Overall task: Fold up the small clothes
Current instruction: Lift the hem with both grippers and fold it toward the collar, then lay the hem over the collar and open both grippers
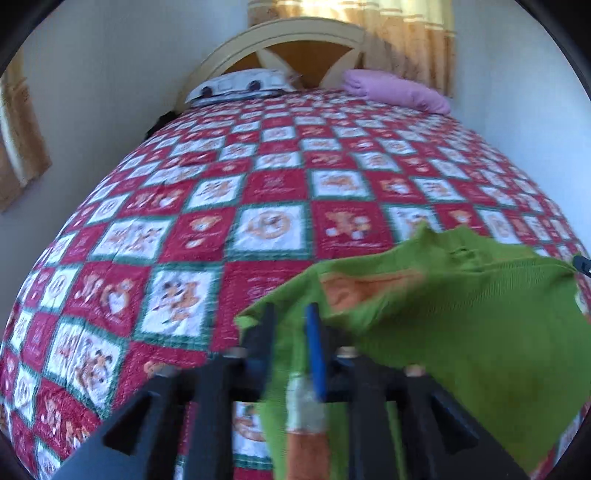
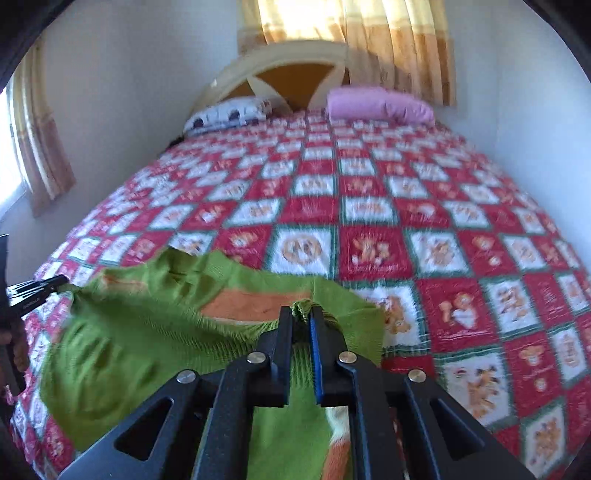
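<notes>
Both claws are gripping a green sweater [image 2: 147, 332] w/ orange patches, holding it above the quilted bed [image 2: 369, 206]: left claw [image 1: 291, 325] is pinching one edge, right claw [image 2: 301, 321] is clamping a bunched edge opposite.

Both wrist cameras sit low over the near end of the bed [image 1: 280, 192], facing along the quilt toward the far headboard [image 1: 295, 33]. The left wrist view looks from the near left, with the green garment [image 1: 461, 314] filling its lower right. The right wrist view looks from the near right, the garment [image 2: 147, 332] at lower left. Both share quilt, pillows, headboard and curtain [image 2: 369, 37].
</notes>
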`<state>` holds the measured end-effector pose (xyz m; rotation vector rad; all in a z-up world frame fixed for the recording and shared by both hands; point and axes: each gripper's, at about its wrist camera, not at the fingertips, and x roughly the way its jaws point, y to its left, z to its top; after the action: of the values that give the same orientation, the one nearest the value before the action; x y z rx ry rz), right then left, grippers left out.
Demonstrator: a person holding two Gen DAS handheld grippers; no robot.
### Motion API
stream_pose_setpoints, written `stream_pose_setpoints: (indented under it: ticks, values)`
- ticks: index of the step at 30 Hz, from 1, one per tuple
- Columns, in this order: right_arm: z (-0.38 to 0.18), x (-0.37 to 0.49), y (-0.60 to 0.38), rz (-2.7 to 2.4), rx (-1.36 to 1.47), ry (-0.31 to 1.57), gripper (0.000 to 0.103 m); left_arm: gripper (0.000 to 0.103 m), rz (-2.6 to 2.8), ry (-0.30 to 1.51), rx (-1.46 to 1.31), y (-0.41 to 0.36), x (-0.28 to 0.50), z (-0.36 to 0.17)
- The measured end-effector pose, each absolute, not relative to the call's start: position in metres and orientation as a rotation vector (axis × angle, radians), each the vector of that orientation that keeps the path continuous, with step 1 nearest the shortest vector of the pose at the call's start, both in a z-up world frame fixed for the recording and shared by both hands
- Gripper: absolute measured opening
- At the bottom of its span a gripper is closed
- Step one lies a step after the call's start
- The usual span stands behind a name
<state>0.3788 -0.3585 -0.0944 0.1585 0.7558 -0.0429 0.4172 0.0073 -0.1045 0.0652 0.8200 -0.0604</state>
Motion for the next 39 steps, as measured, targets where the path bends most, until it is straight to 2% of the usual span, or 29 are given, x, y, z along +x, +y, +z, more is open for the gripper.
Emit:
stream_pose_setpoints:
  ticks: [1,2,3,7,14,16,17,18,19,25,29,32,35,36,37,39]
  values:
    - [-0.100,0.382,-0.363,-0.066,0.158,0.761,0.035,0.052,-0.055,0.813,0.045,0.014,0.415,-0.105]
    - [-0.104,0.383,-0.367,-0.084,0.162,0.765,0.043,0.067,-0.049,0.796,0.030,0.020,0.412,-0.103]
    - [-0.107,0.381,-0.374,-0.084,0.188,0.762,0.051,0.071,-0.040,0.779,0.027,0.025,0.408,-0.102]
    - [-0.111,0.374,-0.385,-0.087,0.180,0.768,0.052,0.071,-0.084,0.767,0.042,0.033,0.401,-0.098]
    - [-0.122,0.394,-0.384,-0.003,0.162,0.880,0.052,0.071,-0.195,0.827,0.140,-0.008,0.420,-0.120]
    - [-0.133,0.405,-0.374,0.016,0.124,0.945,0.051,0.055,-0.191,0.861,0.149,-0.015,0.428,-0.131]
    - [-0.136,0.406,-0.369,0.009,0.088,0.956,0.050,0.022,-0.197,0.878,0.166,-0.018,0.430,-0.136]
    - [-0.139,0.408,-0.361,0.000,0.034,0.961,0.031,0.008,-0.216,0.896,0.174,-0.021,0.431,-0.139]
    - [-0.140,0.408,-0.353,0.007,-0.010,0.967,0.006,0.006,-0.205,0.881,0.174,-0.021,0.429,-0.137]
    - [-0.106,0.400,-0.348,-0.037,-0.059,0.840,0.006,0.005,-0.177,0.776,0.095,0.001,0.420,-0.106]
    - [-0.099,0.413,-0.352,-0.071,-0.028,0.808,0.006,0.005,-0.140,0.798,0.084,0.001,0.438,-0.115]
    - [-0.119,0.434,-0.352,-0.096,-0.026,0.855,0.006,0.006,-0.066,0.833,0.148,-0.005,0.457,-0.141]
    - [-0.148,0.451,-0.355,-0.108,-0.011,0.951,0.006,0.015,-0.033,0.890,0.099,0.003,0.465,-0.156]
    - [-0.150,0.451,-0.354,-0.112,-0.019,0.954,0.013,0.024,-0.024,0.868,0.076,0.007,0.460,-0.151]
    - [-0.145,0.447,-0.353,-0.125,-0.039,0.938,0.030,0.029,-0.020,0.849,0.071,0.010,0.454,-0.145]
    - [-0.135,0.438,-0.350,-0.185,-0.091,0.912,0.048,0.056,0.008,0.805,0.097,0.015,0.436,-0.133]
